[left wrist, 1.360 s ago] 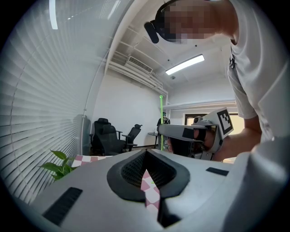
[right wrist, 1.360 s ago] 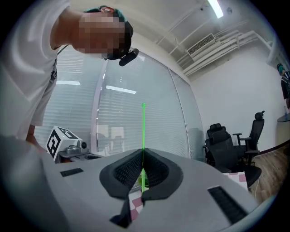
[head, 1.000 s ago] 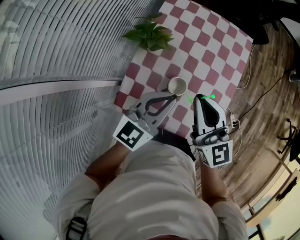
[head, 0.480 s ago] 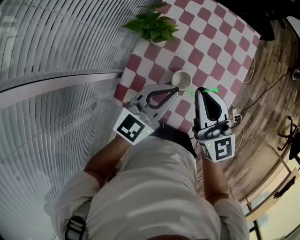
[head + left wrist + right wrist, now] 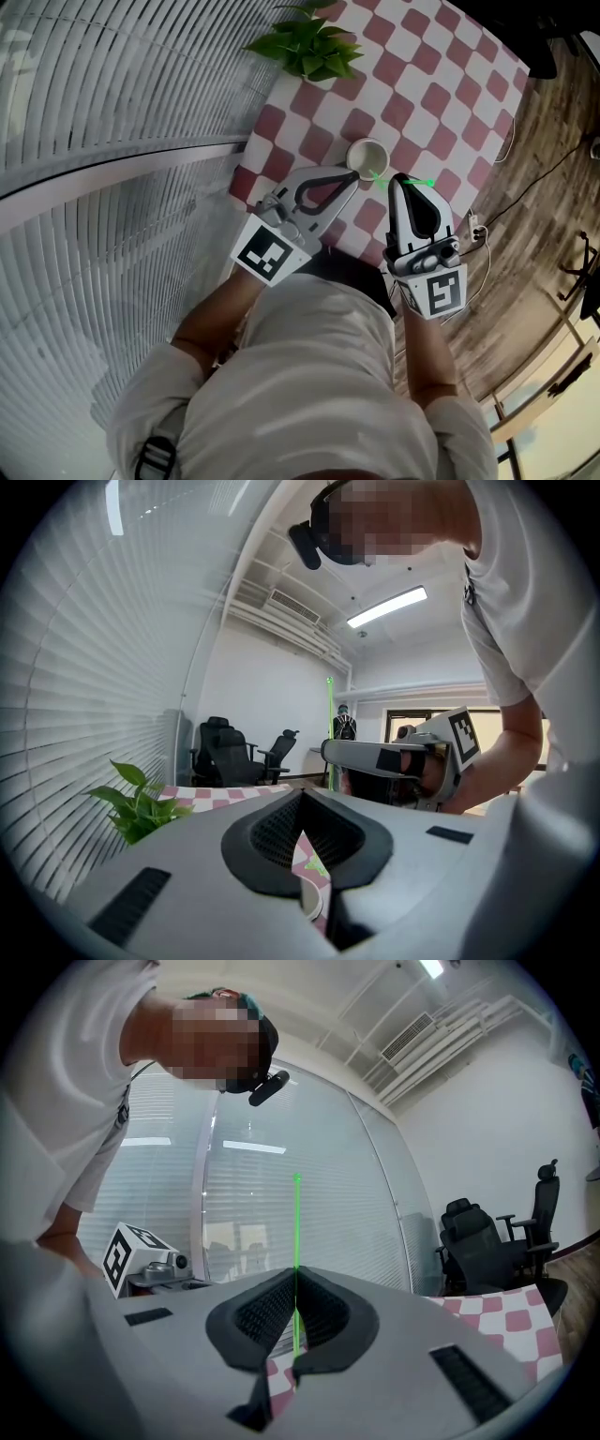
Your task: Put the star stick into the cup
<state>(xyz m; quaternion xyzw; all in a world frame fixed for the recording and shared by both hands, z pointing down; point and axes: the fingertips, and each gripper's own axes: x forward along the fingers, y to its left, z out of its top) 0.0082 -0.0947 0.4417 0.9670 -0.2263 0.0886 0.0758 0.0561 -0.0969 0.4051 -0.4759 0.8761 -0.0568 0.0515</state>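
Observation:
A white cup (image 5: 367, 156) stands on the red and white checked tablecloth (image 5: 422, 84). My right gripper (image 5: 399, 179) is shut on a thin green star stick (image 5: 413, 182), just right of the cup. The stick's star end (image 5: 378, 178) hangs close to the cup's near rim. In the right gripper view the stick (image 5: 297, 1232) stands upright, pinched between the pads of my right gripper (image 5: 296, 1279). My left gripper (image 5: 349, 186) is shut and holds nothing, its tips beside the cup's near left rim. Through the gap below its tips (image 5: 302, 797) the left gripper view shows the cup rim (image 5: 316, 907) and the star (image 5: 317, 864).
A potted green plant (image 5: 309, 47) stands at the table's far left corner by the window blinds (image 5: 112, 112). A power strip with cables (image 5: 469, 246) lies on the wooden floor to the right. Black office chairs (image 5: 225, 752) stand across the room.
Both grippers have sunk and drawn closer to the cup. The stick's star end has come from short of the cup to just beside its rim.

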